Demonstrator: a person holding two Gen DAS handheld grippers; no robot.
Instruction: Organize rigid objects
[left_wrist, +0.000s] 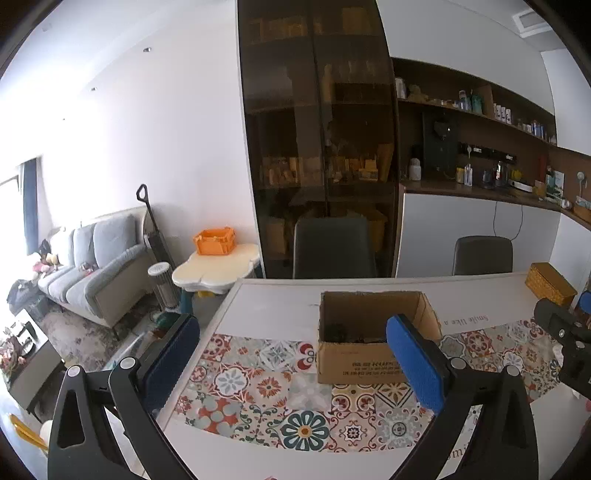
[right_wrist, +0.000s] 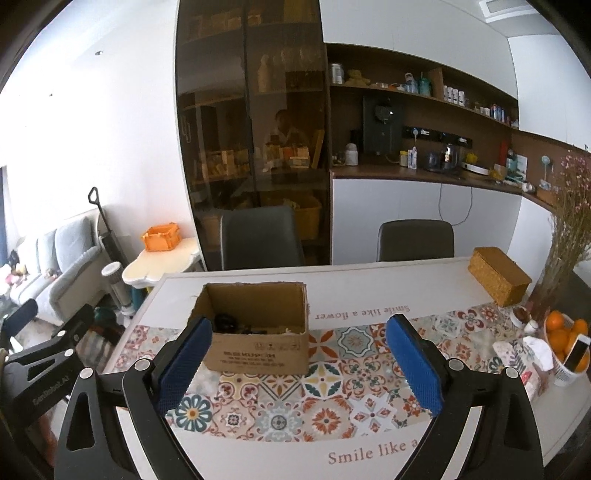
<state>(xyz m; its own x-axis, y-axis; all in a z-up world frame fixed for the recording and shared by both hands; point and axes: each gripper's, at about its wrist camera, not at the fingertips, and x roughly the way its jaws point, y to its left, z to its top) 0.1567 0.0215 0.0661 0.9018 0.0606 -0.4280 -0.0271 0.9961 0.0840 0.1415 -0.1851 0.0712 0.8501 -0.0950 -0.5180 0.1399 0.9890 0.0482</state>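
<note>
Left wrist view: left gripper (left_wrist: 295, 354) spread wide, empty, above patterned table mat (left_wrist: 273, 398); cardboard box (left_wrist: 369, 343) ahead on mat, dark items inside.

Right wrist view: right gripper (right_wrist: 299, 354) released, empty; cardboard box (right_wrist: 255, 332) between fingertips, farther back; woven box (right_wrist: 498, 275) far right.

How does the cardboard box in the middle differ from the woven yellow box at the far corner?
The cardboard box is open on top, with dark items inside; the woven box is closed by a lid. The cardboard box is plain brown with printed text; the woven box is golden and textured. Both are rectangular and sit on the table.
</note>
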